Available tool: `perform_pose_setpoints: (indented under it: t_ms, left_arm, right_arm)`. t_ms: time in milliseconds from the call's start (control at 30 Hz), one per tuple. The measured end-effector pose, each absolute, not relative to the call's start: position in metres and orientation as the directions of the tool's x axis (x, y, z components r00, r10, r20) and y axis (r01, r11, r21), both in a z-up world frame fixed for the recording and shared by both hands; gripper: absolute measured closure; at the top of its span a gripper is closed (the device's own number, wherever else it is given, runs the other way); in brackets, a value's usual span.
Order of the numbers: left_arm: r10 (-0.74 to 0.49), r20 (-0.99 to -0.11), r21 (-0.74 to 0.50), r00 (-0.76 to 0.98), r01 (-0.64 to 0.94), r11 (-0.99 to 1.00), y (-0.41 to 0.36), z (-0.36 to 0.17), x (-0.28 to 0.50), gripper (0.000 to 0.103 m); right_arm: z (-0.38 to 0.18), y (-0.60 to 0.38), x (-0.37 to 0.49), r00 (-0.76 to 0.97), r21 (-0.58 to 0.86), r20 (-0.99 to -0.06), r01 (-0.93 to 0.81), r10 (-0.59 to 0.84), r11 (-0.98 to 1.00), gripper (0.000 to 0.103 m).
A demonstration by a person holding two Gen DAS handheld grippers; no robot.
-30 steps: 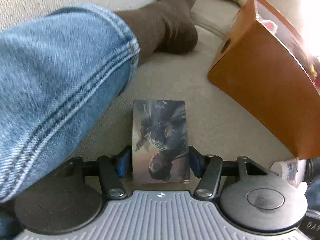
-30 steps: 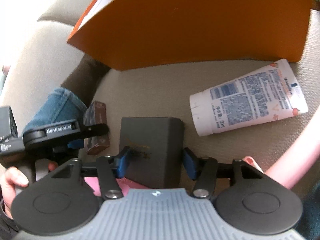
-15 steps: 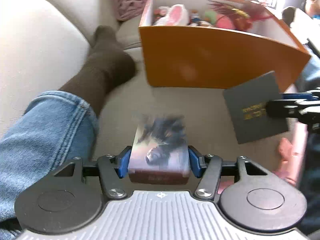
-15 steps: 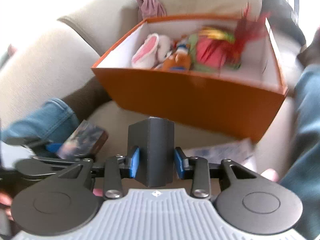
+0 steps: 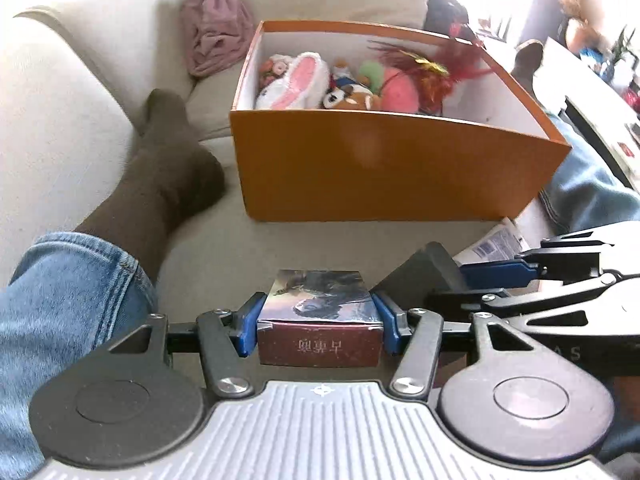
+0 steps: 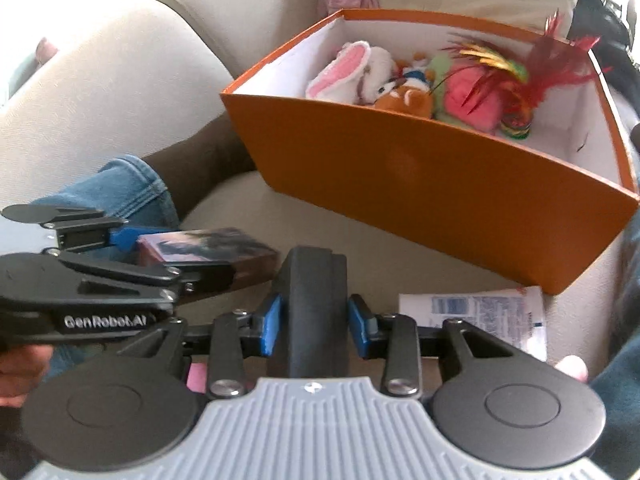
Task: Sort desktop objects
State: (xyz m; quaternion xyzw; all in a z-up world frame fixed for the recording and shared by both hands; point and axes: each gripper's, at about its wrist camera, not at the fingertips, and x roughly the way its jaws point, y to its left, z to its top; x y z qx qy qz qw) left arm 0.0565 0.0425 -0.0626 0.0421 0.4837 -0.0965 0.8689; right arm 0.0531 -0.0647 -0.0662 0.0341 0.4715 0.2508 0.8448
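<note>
My left gripper (image 5: 318,320) is shut on a small picture-printed card box (image 5: 320,300), held above the beige sofa seat in front of an orange box (image 5: 380,176). My right gripper (image 6: 314,320) is shut on a dark grey box (image 6: 314,300), also held short of the orange box (image 6: 420,176). The two grippers are side by side; the grey box (image 5: 424,276) shows in the left wrist view, the card box (image 6: 208,248) in the right wrist view. The orange box holds plush toys (image 5: 296,80) and red feathers.
A white tube (image 6: 480,312) lies on the seat below the orange box's right corner. A leg in jeans (image 5: 60,300) with a brown sock (image 5: 168,176) rests to the left. A pink cloth (image 5: 216,36) lies at the sofa back. Another jeans leg (image 5: 592,188) is right.
Both grippers have risen from the seat with their boxes and tipped up, so the open top of the orange box has come into view. The grippers now sit closer together.
</note>
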Motion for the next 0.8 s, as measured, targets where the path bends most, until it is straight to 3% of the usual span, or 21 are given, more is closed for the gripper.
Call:
perform_pose_setpoints:
  t_ms: [133, 500, 800]
  left_arm:
    - [-0.135, -0.875, -0.024, 0.464, 0.236, 0.971, 0.046, -0.059, 0.058, 0.037]
    - [-0.141, -0.926, 0.095, 0.35, 0.578, 0.811, 0.013, -0.06, 0.051, 0.037]
    - [-0.163, -0.894, 0.081, 0.417, 0.51, 0.857, 0.016, -0.07, 0.061, 0.037]
  right_arm:
    - [-0.075, -0.068, 0.054, 0.36, 0.381, -0.782, -0.371, 0.51, 0.847, 0.064]
    - [-0.059, -0.061, 0.054, 0.409, 0.342, -0.76, -0.408, 0.504, 0.847, 0.068]
    - [-0.072, -0.065, 0.056, 0.406, 0.336, -0.776, -0.38, 0.482, 0.862, 0.068]
